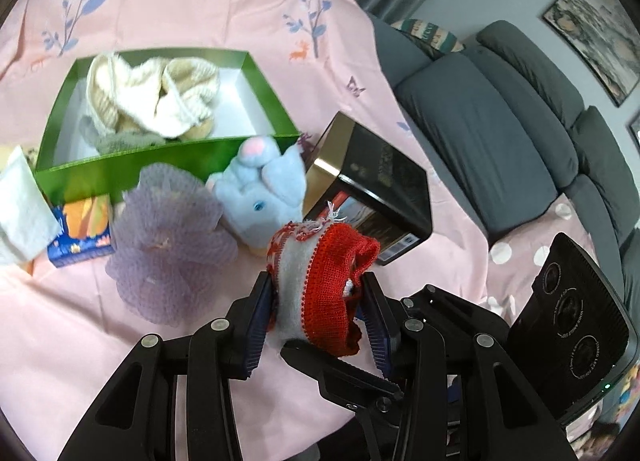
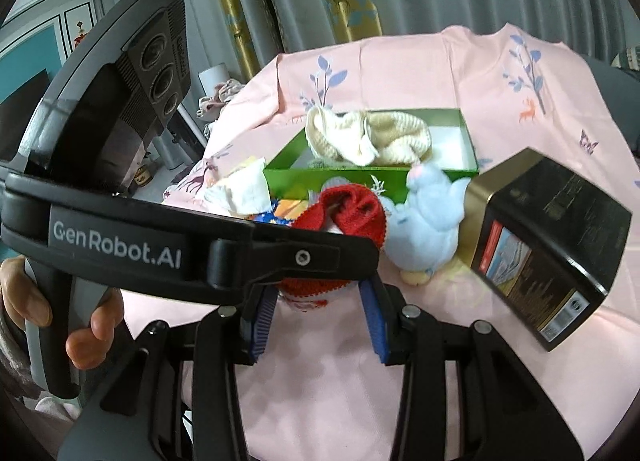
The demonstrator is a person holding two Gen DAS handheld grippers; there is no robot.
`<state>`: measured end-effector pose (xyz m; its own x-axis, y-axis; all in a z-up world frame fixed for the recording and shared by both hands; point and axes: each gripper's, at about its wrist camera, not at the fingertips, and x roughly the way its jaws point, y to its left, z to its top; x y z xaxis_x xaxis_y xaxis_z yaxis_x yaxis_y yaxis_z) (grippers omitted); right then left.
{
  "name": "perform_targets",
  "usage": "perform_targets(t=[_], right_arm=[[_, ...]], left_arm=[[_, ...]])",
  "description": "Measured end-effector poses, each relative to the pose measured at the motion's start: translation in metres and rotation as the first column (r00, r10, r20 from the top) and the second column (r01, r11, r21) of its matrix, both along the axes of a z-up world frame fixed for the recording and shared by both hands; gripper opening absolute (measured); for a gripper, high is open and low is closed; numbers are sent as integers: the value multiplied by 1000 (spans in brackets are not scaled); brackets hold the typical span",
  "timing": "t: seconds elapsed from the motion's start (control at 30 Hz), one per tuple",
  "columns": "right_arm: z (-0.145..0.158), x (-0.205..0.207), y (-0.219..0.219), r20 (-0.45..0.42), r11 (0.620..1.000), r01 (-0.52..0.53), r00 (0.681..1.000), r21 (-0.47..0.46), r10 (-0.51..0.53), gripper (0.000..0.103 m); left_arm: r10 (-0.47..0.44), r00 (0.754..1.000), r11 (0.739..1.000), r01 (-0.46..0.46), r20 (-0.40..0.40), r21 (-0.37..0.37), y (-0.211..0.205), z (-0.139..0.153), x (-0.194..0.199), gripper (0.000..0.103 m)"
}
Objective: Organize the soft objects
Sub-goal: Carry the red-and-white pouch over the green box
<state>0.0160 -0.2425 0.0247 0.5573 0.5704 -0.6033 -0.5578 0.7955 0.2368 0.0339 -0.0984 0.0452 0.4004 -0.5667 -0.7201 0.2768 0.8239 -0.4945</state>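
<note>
A red and white knitted piece (image 1: 320,285) hangs above the pink cloth. My left gripper (image 1: 316,281) is shut on it, blue pads pressing both sides. In the right wrist view the same knit (image 2: 348,213) also sits between the pads of my right gripper (image 2: 318,293), which is shut on its lower part. The left gripper's finger (image 2: 300,257) crosses in front. A green box (image 1: 160,169) behind it holds cream knitted slippers (image 1: 160,97). A light blue plush toy (image 1: 260,189) and a purple mesh puff (image 1: 172,241) lie in front of the box.
A black tin (image 1: 380,181) lies on its side right of the plush. At the left are a white cloth (image 1: 20,205) and a blue-orange packet (image 1: 80,233). A grey sofa (image 1: 500,133) borders the pink cloth on the right. A hand (image 2: 24,293) holds the left gripper's handle.
</note>
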Motion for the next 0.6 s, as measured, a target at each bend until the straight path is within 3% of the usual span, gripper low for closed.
perform_targets(t=[0.6], right_arm=[[25,10,6,70,1000,-2,998,2,2,40]], left_arm=[[-4,996,1000,2,85,17,4,30,9,44]])
